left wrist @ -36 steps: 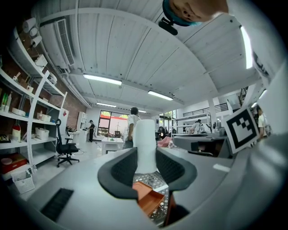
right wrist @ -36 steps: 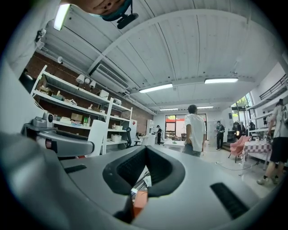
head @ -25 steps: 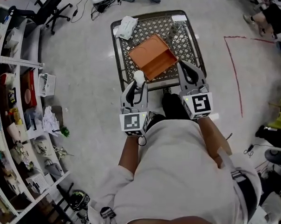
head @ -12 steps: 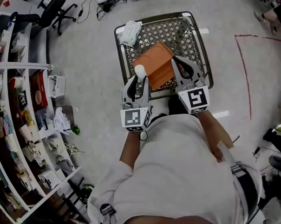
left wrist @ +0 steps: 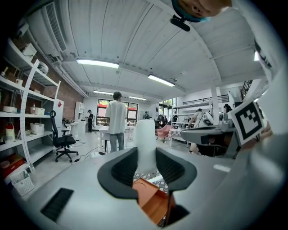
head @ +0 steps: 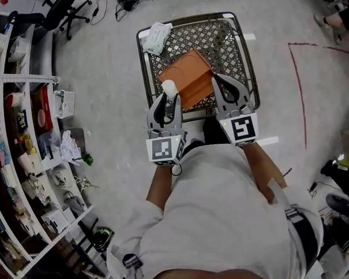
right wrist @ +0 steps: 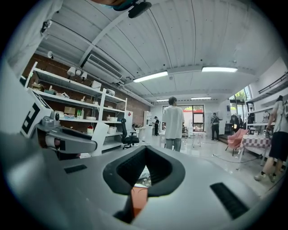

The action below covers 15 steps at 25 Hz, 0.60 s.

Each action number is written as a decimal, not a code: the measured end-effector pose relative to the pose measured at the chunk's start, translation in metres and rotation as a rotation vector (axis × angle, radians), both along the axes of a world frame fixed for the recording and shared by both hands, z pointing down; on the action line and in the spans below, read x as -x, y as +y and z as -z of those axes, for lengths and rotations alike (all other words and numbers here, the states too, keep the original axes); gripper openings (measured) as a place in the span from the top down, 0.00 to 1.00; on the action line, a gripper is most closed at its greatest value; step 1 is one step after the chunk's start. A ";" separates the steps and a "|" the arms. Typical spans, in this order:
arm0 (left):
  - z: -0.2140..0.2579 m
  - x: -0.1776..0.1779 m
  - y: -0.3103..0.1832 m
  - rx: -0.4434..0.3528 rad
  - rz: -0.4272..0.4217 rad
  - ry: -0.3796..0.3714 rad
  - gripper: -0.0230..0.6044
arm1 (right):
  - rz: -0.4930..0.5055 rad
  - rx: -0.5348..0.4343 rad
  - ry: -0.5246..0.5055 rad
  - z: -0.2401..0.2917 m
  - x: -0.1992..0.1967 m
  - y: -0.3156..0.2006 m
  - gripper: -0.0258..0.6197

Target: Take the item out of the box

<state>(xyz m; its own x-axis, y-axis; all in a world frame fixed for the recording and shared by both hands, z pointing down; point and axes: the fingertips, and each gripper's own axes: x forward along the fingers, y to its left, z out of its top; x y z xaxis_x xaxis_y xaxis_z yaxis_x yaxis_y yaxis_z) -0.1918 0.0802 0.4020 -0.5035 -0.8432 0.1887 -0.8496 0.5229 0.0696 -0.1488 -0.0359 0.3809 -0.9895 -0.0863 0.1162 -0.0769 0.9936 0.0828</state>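
Head view, upper middle: holding a white rounded item (head: 170, 88) pinched by its sides in the left tongs (head: 167, 96), up above the lower left corner of the orange box (head: 188, 79). Matches the left gripper view, with the box low in frame beneath the item. Hovering at the box's right edge with the right tongs (head: 221, 85) pressed together on nothing. Judging the main step as good as done: item out and seemingly clear of the box. Probably left: setting it down on the lattice desk (head: 225, 43), perhaps near the white cloth (head: 156, 37) at its upper left corner
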 end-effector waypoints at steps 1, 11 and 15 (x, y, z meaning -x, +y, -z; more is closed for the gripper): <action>0.000 0.000 0.000 -0.001 0.002 -0.003 0.76 | 0.000 -0.002 0.001 0.000 0.000 0.000 0.96; 0.005 0.001 0.003 -0.007 0.018 -0.020 0.76 | 0.002 -0.002 -0.012 0.003 -0.005 0.003 0.96; 0.007 -0.001 0.002 -0.012 0.016 -0.023 0.76 | -0.002 -0.007 -0.013 0.003 -0.007 0.002 0.96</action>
